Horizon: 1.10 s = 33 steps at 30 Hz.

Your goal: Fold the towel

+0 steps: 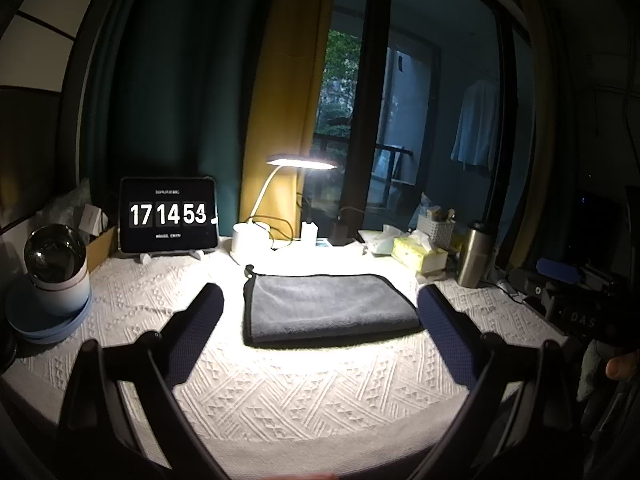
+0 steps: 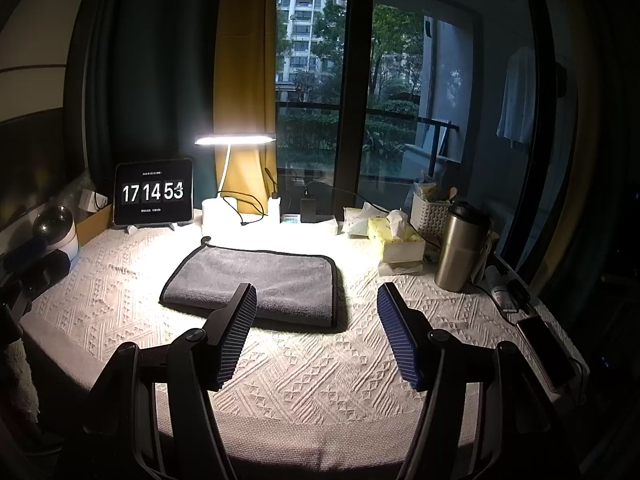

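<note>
Left tongs point(image 1: 320, 300) and right tongs point(image 2: 316, 300) spread empty, folded grey towel point(image 1: 328, 304) on white tablecloth point(image 1: 304, 392), lit lamp point(image 1: 301, 163), dusk window point(image 2: 316, 80).

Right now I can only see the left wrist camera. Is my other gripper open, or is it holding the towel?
Observer: The right gripper is open and holds nothing. The grey towel lies folded on the white tablecloth just ahead of it.
Operator: Is there anything on that side I might bump?
Observer: Yes, a dark phone lies flat near the cloth's right edge, closer to you than the steel tumbler.
Operator: What's outside the window?
Observer: A tall apartment building stands behind the trees.
</note>
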Each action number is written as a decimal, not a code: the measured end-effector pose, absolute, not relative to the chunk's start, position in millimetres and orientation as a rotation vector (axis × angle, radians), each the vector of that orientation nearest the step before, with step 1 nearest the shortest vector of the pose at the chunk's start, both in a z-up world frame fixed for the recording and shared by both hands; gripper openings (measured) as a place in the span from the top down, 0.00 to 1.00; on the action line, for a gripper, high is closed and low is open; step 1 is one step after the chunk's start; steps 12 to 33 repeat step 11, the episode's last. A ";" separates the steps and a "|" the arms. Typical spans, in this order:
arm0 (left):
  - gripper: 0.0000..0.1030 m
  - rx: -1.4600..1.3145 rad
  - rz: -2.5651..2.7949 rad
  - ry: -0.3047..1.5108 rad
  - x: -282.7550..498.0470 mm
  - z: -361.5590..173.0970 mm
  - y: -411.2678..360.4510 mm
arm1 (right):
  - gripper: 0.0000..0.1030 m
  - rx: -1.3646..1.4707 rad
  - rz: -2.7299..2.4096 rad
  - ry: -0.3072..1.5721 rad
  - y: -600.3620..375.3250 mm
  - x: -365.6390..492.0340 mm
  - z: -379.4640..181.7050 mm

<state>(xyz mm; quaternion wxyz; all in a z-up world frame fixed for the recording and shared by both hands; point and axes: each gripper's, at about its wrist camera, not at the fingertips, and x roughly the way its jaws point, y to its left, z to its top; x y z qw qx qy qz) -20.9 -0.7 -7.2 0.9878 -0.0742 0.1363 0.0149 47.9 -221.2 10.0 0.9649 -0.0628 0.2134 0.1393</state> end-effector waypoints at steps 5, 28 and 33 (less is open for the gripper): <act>0.05 -0.146 0.027 0.275 -19.7 -9.0 -2.9 | 0.36 -0.129 0.283 0.433 -221.4 47.6 8.6; 0.05 -0.120 0.019 0.242 -16.4 -11.9 -7.5 | 0.36 -0.126 0.289 0.440 -220.8 48.5 4.1; 0.05 -0.120 0.019 0.242 -16.4 -11.9 -7.5 | 0.36 -0.126 0.289 0.440 -220.8 48.5 4.1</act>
